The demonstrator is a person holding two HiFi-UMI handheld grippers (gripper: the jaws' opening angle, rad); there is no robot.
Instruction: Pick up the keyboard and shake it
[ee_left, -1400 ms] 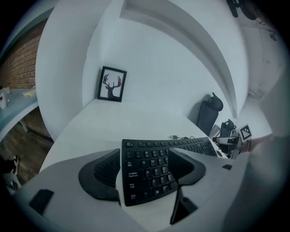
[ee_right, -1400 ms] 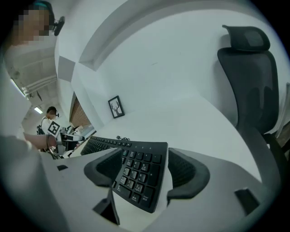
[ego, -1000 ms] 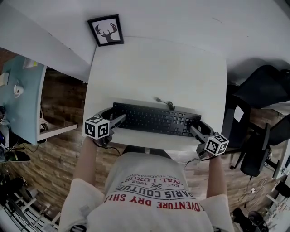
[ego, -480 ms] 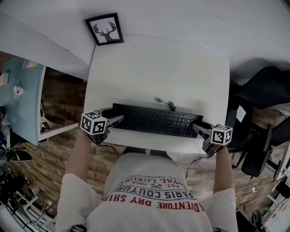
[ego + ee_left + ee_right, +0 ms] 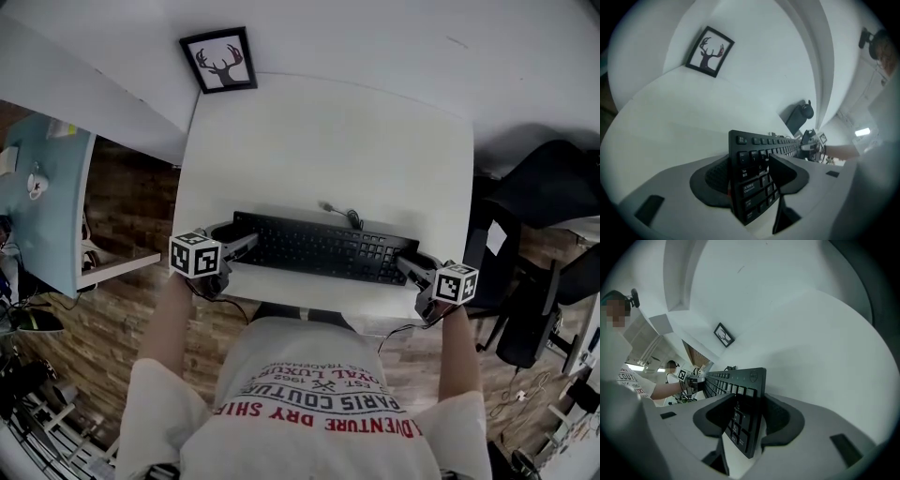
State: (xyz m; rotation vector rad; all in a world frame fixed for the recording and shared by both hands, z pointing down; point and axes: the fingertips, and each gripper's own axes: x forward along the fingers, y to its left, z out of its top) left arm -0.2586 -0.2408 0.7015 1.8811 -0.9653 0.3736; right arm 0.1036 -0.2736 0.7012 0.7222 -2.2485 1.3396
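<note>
Starting nearest you: your printed shirt [image 5: 323, 398] hangs just off the near edge of the table [image 5: 328, 141]. Your left gripper [image 5: 236, 240] sits at the table's near left corner and your right gripper [image 5: 413, 262] at its near right corner, both angled inward and down.

Jaws on both have just been closing. Each pair now clamps a short end of the keyboard [image 5: 323, 248]. The left gripper view shows one pad on the key face by the Tab and Caps Lock keys and the other against the underside. The right gripper view shows the same hold on the opposite end.

The keyboard runs crosswise along the table's near strip, black, keys up. You cannot tell from the head view whether it has left the tabletop. Its cable [image 5: 339, 212] curls just behind it, toward the table's middle.

The table's far half is plain white. A framed deer picture [image 5: 218, 62] leans beyond the table's far left corner. A dark chair [image 5: 544, 187] stands off the table's right side.
</note>
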